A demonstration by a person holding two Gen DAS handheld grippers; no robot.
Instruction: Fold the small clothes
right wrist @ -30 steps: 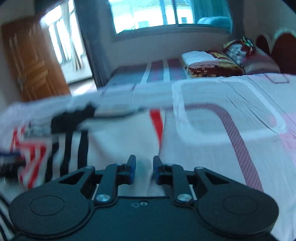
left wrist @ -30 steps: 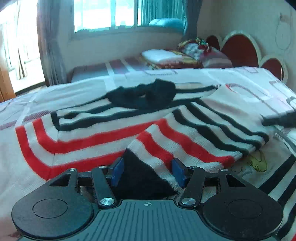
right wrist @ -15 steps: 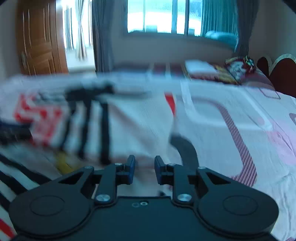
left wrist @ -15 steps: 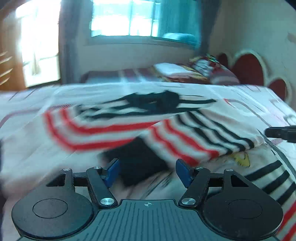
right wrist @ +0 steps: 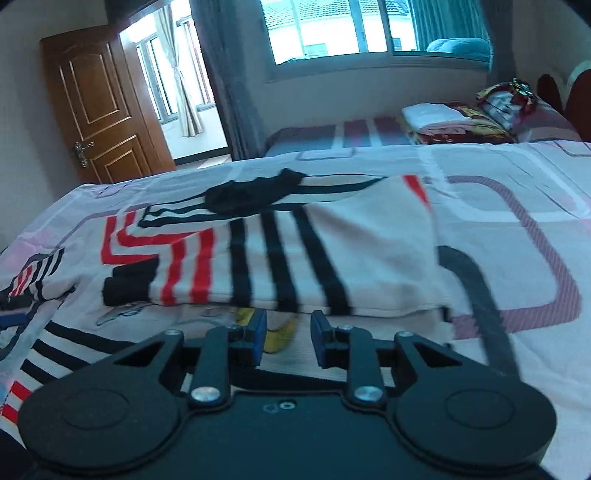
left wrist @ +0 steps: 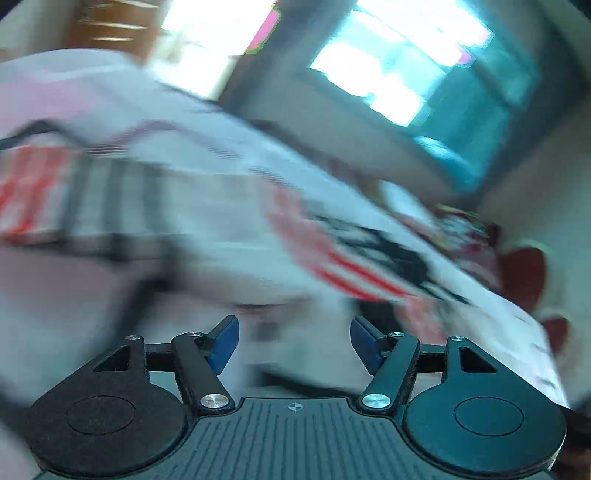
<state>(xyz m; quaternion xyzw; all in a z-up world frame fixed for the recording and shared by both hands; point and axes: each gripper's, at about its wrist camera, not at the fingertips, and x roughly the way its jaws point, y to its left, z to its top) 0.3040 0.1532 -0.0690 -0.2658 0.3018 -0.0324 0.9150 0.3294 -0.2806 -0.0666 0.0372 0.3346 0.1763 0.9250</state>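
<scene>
The right gripper (right wrist: 286,339) hangs low over the bed, its blue-tipped fingers (right wrist: 256,338) a narrow gap apart with nothing between them, just short of the near folded edge of the sweater (right wrist: 295,254). That sweater, white with black and red stripes, lies folded flat on the bedsheet (right wrist: 517,229); a black cuff (right wrist: 127,286) sits at its near left corner and a dark collar (right wrist: 255,194) bunches at its far side. The fold's near edge runs roughly straight across in front of the fingers, and its right edge drops onto the sheet beside a dark curved band of the print. Beneath the near edge, more striped cloth with a yellow patch (right wrist: 275,338) spreads toward the gripper and off to the left. To the right of the sweater the sheet lies bare and smooth out to the frame edge. Beyond the bed's far edge stand a second bed (right wrist: 332,138) with stacked bedding (right wrist: 454,123), a wooden door (right wrist: 99,110) at left and a window (right wrist: 332,29). The left gripper (left wrist: 293,345) is tilted and its view badly smeared; its fingers (left wrist: 223,343) stand wide apart and empty, with the striped sweater (left wrist: 351,258) only a blur ahead of them on pale sheet, so I cannot tell how near it is
</scene>
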